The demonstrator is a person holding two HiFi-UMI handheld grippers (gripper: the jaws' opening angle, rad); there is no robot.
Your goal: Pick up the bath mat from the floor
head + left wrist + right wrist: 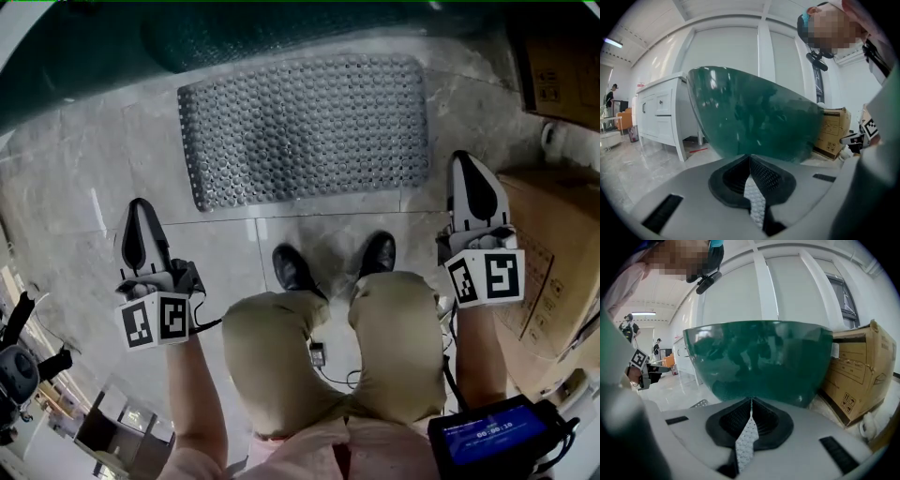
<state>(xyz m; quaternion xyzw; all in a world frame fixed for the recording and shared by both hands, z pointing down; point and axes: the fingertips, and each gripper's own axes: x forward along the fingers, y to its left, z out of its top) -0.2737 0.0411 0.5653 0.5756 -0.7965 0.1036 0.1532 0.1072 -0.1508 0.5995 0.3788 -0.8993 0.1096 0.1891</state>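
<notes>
The grey bath mat (309,127), covered in small round bumps, lies flat on the marble floor in front of the person's black shoes (292,269). My left gripper (139,208) hovers over bare floor, near and left of the mat's near-left corner. It is shut and holds nothing. My right gripper (466,161) hangs just past the mat's near-right corner, also shut and empty. In the left gripper view the jaws (750,157) meet in front of the green tub (754,112). The right gripper (751,401) faces the same tub (759,359), and a corner of the mat (698,404) shows low at the left.
The dark green bathtub (103,52) stands along the far side of the mat. Cardboard boxes (553,244) are stacked at the right, close to my right gripper. A white cabinet (658,112) stands left of the tub. A screen device (497,436) hangs at the person's right hip.
</notes>
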